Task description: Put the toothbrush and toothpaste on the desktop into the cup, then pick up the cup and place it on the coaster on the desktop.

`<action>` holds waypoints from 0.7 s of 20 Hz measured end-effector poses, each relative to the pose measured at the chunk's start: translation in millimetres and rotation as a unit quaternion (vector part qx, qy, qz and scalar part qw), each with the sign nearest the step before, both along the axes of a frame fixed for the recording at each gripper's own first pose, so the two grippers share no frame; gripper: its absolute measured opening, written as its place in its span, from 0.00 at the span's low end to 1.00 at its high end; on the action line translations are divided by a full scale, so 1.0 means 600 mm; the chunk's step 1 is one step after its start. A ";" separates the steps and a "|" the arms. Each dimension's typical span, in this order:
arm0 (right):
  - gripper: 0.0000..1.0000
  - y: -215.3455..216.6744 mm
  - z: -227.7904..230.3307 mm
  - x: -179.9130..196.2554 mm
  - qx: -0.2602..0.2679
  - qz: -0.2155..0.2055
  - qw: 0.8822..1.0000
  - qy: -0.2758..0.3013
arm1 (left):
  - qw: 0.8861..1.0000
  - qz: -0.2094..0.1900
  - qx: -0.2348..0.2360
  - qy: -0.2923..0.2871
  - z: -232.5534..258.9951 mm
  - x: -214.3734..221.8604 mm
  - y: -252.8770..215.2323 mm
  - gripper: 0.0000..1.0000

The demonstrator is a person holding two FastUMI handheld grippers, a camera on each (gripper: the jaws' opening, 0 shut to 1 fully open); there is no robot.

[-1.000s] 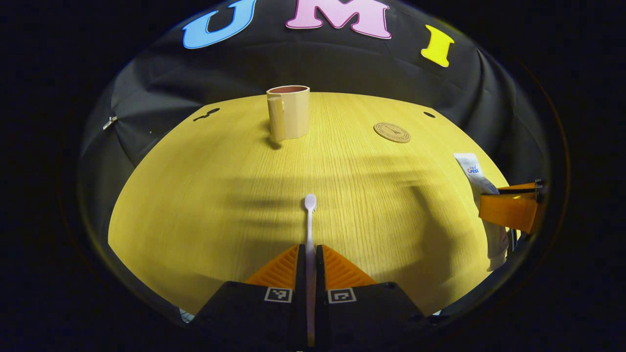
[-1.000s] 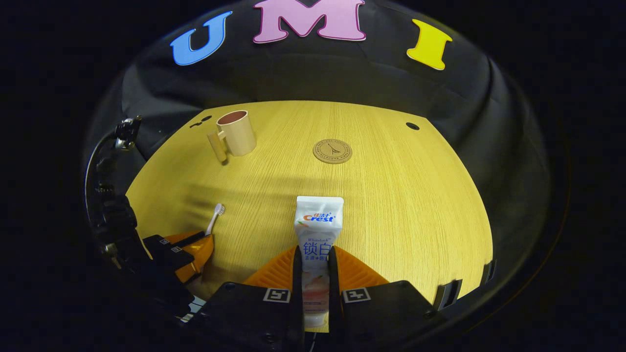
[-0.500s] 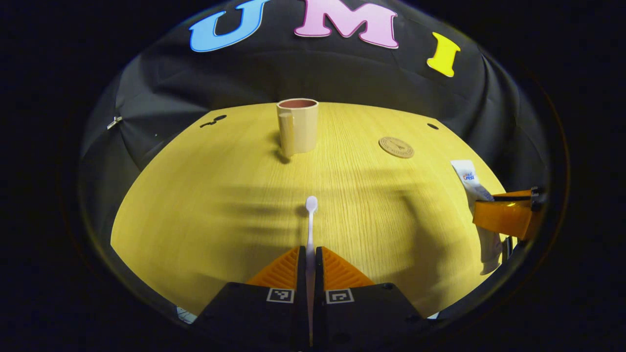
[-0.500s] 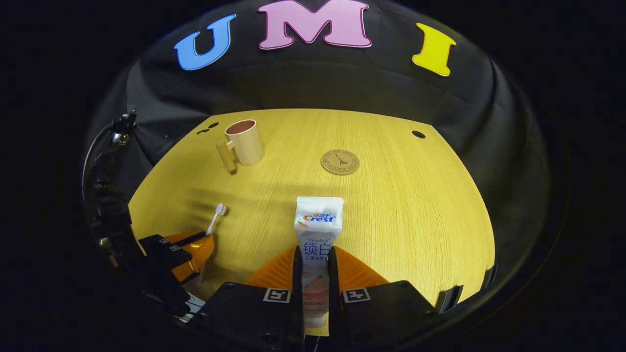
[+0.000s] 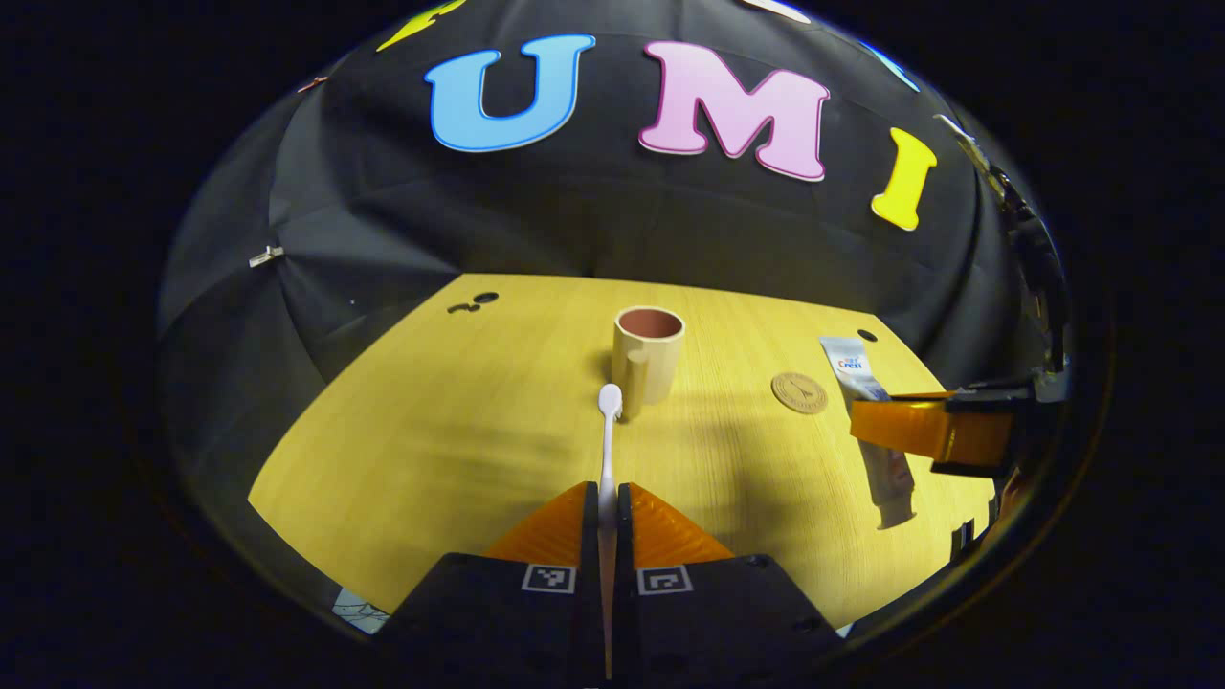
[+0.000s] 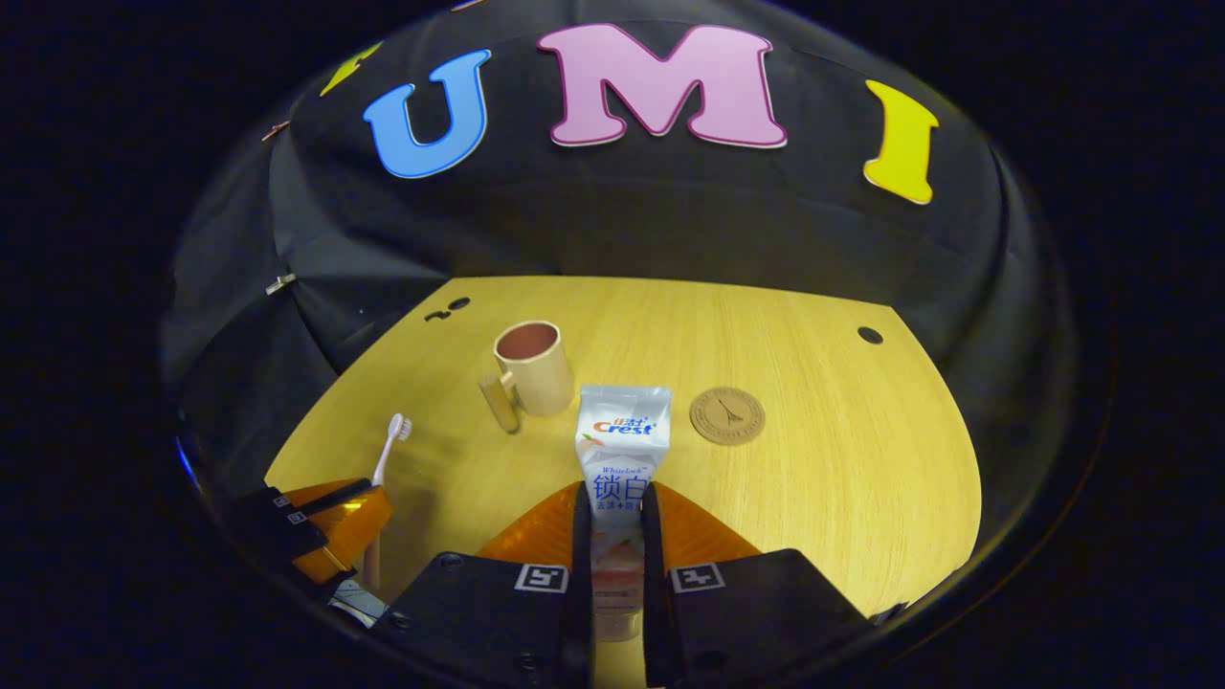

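Both grippers raised above desktop (image 6: 842,459), clamping toothbrush (image 5: 608,431) and toothpaste (image 6: 620,459).

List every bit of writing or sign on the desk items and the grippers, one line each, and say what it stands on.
toothpaste: a printed brand label with large characters below it, not transcribed here.
coaster: a tower emblem in the middle; the lettering around its rim is too small to read.
square markers on the right gripper and left gripper: coded patterns, no words.
cup and toothbrush: no writing visible.
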State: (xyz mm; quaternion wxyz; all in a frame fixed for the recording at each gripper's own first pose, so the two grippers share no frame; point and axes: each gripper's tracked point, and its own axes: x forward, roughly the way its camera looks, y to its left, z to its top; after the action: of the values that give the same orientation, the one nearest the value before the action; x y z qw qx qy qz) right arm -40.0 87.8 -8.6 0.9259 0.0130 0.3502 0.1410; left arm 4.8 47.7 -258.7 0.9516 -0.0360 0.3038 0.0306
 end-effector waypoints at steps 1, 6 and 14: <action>0.24 0.016 0.012 0.019 0.006 0.003 1.000 -0.010 | 1.000 0.004 0.000 -0.006 0.012 0.003 0.011 0.09; 0.23 0.093 0.066 0.126 0.026 0.018 0.997 -0.073 | 0.999 0.027 0.005 -0.031 0.060 0.028 0.062 0.09; 0.23 0.200 0.088 0.263 0.049 0.027 0.985 -0.163 | 0.997 0.060 0.013 -0.045 0.089 0.040 0.130 0.09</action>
State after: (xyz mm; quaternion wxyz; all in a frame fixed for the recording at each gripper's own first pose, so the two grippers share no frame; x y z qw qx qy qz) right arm 117.7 207.9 44.1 0.9648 0.0263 0.1871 0.1830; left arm 29.0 125.5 -205.0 0.9611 -0.0430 0.2574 0.0903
